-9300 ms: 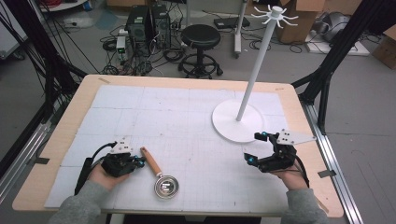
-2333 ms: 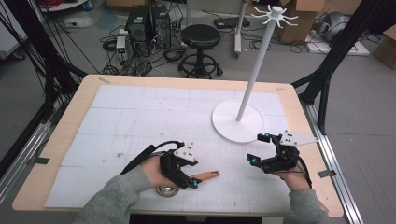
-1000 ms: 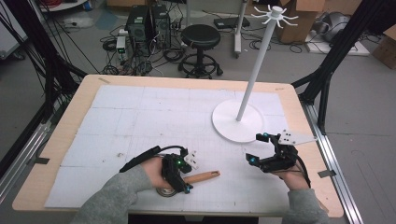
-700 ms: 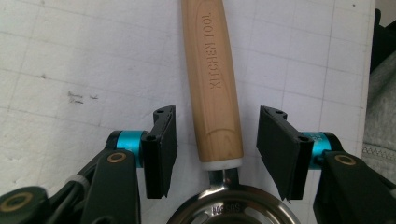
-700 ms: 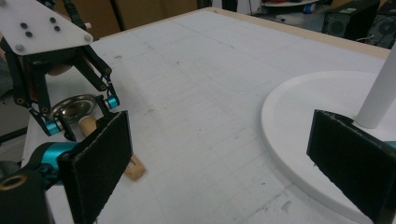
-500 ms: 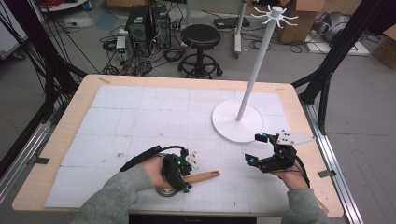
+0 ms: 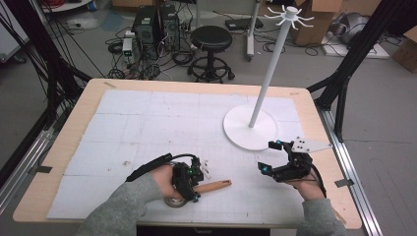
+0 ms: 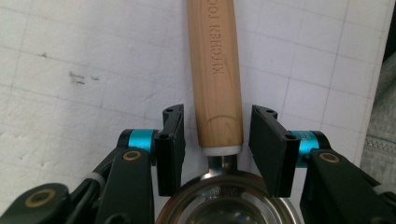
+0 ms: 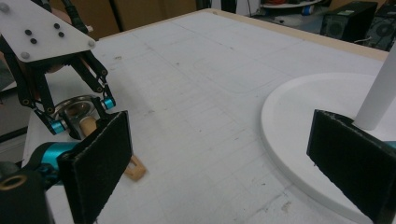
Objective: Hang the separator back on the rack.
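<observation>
Near the bench's front edge the left gripper (image 8: pixel 217 140) has its jaws narrowly apart around the strainer's (image 7: pixel 173 201) wooden handle (image 8: pixel 215 70) right by the bowl, so it could pivot or slip when squeezed, while the right gripper (image 7: pixel 275 157) sits wide open near the stand (image 7: pixel 251 129).

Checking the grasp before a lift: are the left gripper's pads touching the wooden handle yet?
Apart. In the left gripper view, white mat shows on both sides between the wooden handle and the pads of the left gripper, which straddles it, open.
</observation>
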`<state>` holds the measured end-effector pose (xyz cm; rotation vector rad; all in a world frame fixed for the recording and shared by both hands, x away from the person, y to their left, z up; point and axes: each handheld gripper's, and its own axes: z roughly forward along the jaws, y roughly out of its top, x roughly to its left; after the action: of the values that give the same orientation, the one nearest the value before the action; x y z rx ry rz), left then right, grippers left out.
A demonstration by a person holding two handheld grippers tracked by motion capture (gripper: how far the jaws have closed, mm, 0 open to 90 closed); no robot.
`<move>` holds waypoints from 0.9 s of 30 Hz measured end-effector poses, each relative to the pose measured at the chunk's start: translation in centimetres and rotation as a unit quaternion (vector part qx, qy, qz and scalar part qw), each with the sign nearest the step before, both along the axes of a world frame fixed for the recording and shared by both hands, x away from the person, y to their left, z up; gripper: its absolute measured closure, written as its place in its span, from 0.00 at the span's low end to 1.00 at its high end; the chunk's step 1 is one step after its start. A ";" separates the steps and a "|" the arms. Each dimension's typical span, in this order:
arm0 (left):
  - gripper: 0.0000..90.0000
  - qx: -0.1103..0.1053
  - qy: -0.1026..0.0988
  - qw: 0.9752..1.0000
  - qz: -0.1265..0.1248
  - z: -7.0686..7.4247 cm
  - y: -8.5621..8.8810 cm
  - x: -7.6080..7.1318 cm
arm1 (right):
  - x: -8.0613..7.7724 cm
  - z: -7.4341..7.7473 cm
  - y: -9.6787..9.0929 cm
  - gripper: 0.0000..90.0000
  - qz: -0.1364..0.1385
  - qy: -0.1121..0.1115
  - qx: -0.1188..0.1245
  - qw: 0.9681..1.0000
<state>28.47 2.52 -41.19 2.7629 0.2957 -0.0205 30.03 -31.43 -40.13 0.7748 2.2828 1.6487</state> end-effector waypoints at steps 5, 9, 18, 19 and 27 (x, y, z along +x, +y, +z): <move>0.63 0.012 -0.004 1.000 0.004 0.1 0.0 -0.1 | 0.0 0.0 0.0 0.07 0.000 0.002 -0.002 1.000; 0.62 0.027 -0.017 0.999 0.003 0.1 -0.4 -0.5 | 0.0 0.0 0.0 0.07 0.000 0.001 -0.001 1.000; 0.67 0.042 -0.016 0.999 0.010 0.2 -0.4 -0.7 | 0.0 0.0 0.0 0.07 -0.001 0.000 -0.001 1.000; 0.67 0.042 -0.017 0.999 0.011 0.2 -0.5 -0.7 | 0.0 0.0 0.0 0.07 -0.001 0.000 -0.001 1.000; 0.76 0.047 -0.021 0.999 0.003 0.3 -0.7 -1.0 | 0.0 0.0 0.1 0.07 -0.001 0.000 -0.001 1.000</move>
<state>27.43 1.83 -40.92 2.8525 0.3002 0.0548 29.99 -31.37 -40.13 0.7756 2.2821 1.6446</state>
